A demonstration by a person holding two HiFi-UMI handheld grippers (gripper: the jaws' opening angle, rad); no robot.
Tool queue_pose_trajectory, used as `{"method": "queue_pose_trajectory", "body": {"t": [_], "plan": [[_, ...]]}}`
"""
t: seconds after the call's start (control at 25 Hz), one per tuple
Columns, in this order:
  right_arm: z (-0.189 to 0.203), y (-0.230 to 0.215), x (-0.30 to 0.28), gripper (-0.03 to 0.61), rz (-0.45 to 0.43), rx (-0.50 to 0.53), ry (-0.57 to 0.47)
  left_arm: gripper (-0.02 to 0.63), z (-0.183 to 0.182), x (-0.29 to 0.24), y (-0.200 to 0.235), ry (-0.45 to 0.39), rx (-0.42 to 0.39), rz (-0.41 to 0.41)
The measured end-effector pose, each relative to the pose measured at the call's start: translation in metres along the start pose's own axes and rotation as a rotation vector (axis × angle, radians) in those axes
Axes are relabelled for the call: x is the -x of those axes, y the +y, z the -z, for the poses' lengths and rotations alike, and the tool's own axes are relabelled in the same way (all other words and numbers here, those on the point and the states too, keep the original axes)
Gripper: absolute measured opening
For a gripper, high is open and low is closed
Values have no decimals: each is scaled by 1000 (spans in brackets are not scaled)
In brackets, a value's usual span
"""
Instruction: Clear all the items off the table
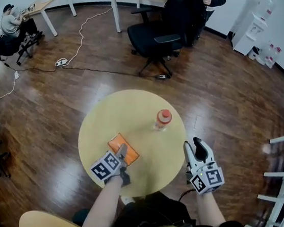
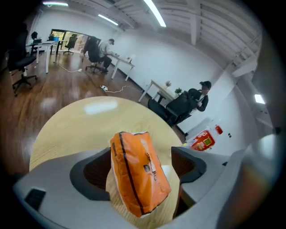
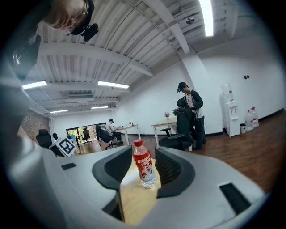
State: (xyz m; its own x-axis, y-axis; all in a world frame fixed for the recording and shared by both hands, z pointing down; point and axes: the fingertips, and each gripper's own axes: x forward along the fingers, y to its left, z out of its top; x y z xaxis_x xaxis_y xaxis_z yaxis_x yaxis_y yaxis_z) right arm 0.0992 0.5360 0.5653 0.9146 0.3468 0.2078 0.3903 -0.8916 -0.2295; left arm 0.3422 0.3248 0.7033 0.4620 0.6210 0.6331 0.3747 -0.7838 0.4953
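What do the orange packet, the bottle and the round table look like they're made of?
Orange packet: soft, glossy plastic film, judging by its creases and sheen.
Bottle: probably clear plastic, with a red cap and a printed red label.
Table: pale wood or wood-look laminate, smooth. Faint grain shows, but not which of the two it is.

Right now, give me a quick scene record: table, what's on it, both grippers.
table: round, light wood
items on it: two
packet: orange, lying near the table's near-left edge
bottle: red cap and label, upright, right of centre
left gripper: jaws on either side of the packet; cannot tell whether they squeeze it
right gripper: at the near-right edge, jaws apart, holding nothing; bottle ahead of it, untouched
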Motion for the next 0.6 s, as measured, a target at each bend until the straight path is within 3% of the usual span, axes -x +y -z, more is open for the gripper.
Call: {"method": "queue_pose_trajectory", "body": {"t": [0.16,0.32,0.44,0.6], "plan": [[9,-4,10,167,6,-59,7,450,20,-32,8,137,-17,-89],[17,-10,21,167,-20,-114,32,529,44,-58,12,256,76,-146],[29,-9,28,167,-26,-131,50,578,52,-69,13,294,104,-148],[33,-14,31,167,-20,-137,73,578,50,-73,6,298,78,-157]]}}
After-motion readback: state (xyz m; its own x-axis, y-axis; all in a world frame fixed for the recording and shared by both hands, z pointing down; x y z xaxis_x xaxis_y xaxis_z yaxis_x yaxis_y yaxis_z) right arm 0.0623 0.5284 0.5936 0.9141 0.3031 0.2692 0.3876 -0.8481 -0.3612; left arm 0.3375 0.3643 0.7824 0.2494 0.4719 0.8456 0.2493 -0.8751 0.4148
